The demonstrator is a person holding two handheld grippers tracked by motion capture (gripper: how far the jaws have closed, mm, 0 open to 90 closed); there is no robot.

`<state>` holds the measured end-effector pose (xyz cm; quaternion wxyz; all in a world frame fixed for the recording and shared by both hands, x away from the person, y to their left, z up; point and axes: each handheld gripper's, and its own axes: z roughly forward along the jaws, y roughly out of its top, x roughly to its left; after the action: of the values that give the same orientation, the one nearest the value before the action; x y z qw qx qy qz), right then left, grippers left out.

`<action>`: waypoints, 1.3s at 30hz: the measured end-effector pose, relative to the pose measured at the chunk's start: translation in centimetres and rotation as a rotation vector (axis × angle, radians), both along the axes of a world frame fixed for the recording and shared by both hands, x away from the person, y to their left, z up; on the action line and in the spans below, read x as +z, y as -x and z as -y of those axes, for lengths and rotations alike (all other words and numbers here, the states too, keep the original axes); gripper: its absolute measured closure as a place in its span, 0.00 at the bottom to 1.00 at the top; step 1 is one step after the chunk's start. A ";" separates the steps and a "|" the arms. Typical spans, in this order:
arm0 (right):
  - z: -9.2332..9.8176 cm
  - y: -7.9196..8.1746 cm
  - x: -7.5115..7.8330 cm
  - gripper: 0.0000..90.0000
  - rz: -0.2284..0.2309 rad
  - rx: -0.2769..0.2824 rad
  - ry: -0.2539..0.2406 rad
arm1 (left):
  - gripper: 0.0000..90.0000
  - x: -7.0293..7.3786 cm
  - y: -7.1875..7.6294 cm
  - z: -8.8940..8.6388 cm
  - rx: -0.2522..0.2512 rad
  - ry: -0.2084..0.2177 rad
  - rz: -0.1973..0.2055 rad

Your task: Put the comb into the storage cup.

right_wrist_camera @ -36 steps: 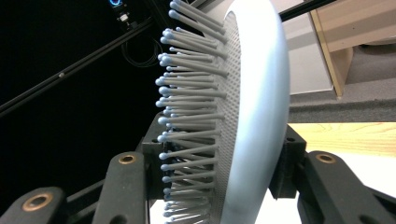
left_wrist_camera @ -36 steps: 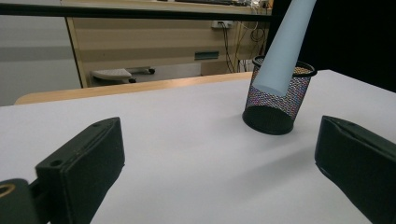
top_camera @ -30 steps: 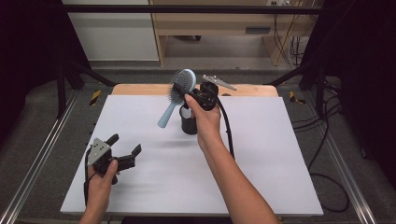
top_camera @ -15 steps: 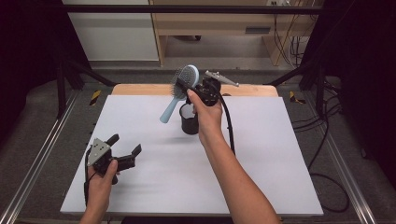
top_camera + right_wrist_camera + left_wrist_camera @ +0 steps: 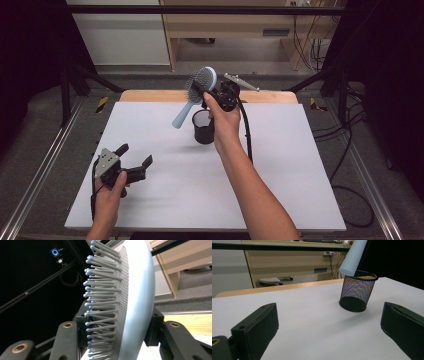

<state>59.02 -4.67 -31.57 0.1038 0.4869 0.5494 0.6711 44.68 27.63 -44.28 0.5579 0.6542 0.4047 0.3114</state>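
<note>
A light blue hairbrush [image 5: 196, 90] hangs tilted in the air over the back of the table, handle end down and to the left. My right gripper [image 5: 207, 93] is shut on its bristled head [image 5: 125, 302], one jaw on the bristle side, one on the smooth back. The handle tip [image 5: 353, 257] sits just above the rim of a black mesh cup [image 5: 204, 127] [image 5: 357, 291] that stands upright on the white table [image 5: 280, 165]. My left gripper [image 5: 134, 163] rests low at the front left, open, nothing between its jaws.
A wooden strip [image 5: 150, 95] runs along the table's far edge. Metal rails [image 5: 45, 170] flank the table, and cables [image 5: 350, 150] lie on the floor to the right. A wooden desk [image 5: 287, 262] stands behind.
The right gripper has carried the brush slightly higher and back, its handle end now closer above the cup's rim. The left gripper has stayed put.
</note>
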 end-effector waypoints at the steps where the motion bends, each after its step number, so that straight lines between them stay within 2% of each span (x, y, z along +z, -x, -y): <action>1: 0.0 0.0 0.1 0.57 0.007 -0.002 0.003 | 0.02 0.0 0.0 0.0 0.001 0.001 0.000; 16: 1.4 -0.8 1.2 0.57 0.026 -0.054 0.004 | 0.02 0.0 0.0 -0.1 0.002 0.002 0.004; 25: 2.7 -1.5 1.1 0.57 0.029 -0.102 -0.026 | 0.02 0.0 -0.1 -0.2 0.002 0.001 0.003; 39: 4.9 -1.2 1.3 0.57 0.054 -0.150 -0.025 | 0.02 0.0 0.0 -0.1 0.000 -0.005 0.002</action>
<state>60.23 -9.56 -30.23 0.1626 0.5097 0.4999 0.6811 44.71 27.77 -44.33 0.5566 0.6552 0.4035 0.3132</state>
